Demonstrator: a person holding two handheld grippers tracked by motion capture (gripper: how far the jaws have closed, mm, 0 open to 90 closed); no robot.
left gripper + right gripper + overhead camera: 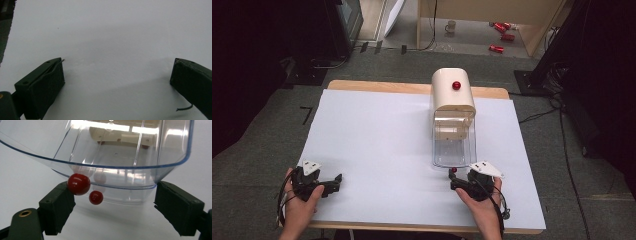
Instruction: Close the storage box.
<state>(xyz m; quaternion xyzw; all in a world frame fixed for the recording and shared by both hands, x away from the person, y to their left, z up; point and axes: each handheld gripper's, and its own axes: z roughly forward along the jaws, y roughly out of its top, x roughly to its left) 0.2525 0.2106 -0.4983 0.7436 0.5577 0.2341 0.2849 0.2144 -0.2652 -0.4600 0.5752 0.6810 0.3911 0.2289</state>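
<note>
A cream appliance (453,90) with a red knob (456,85) stands at the back middle of the white table (372,140). In front of it sits a clear plastic container (454,150), (105,150). My right gripper (464,176), (113,192) is open just before the container's front wall. A red ball (78,184), (453,170) rests at the tip of its left jaw, and the jaws are not closed on it. A smaller-looking red ball (96,197) lies beside it under the container's rim. My left gripper (331,183), (117,72) is open over bare white surface at the front left.
Beyond the table, a mug (451,26) and red cans (502,27) lie on the floor by a wooden shelf. Dark stands flank both sides. Cables (562,130) run along the floor on the right. The table's front edge is close to both hands.
</note>
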